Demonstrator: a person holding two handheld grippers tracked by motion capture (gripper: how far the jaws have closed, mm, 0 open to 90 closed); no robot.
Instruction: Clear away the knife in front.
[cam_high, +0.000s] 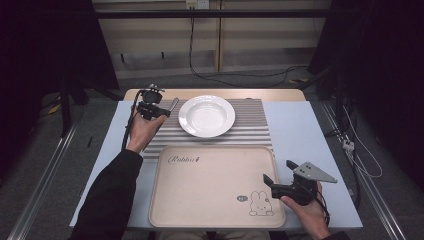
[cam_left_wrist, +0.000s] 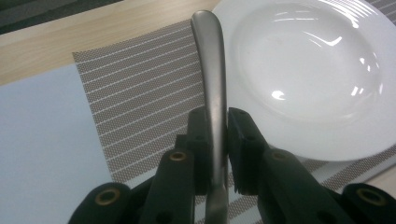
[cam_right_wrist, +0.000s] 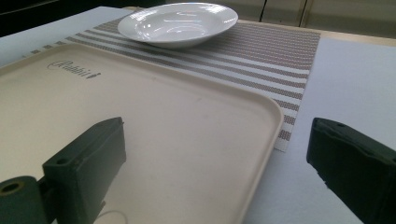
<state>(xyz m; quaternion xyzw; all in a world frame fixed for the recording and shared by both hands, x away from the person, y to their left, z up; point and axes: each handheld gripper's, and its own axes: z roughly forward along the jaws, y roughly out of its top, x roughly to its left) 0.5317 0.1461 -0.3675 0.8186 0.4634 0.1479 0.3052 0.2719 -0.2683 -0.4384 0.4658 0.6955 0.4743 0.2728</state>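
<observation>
My left gripper hovers over the left part of the striped placemat, shut on a metal utensil handle. In the left gripper view the handle stands up between the jaws of the gripper, its rounded end beside the rim of the white deep plate; the utensil's other end is hidden. The empty plate rests on the placemat. My right gripper is open at the right edge of the beige tray, holding nothing. Its jaws straddle the tray's corner.
The tray carries a rabbit drawing and a printed word, and has nothing on it. A pale blue table surface lies bare right of the placemat. A wooden strip runs along the far edge, with cables on the floor beyond.
</observation>
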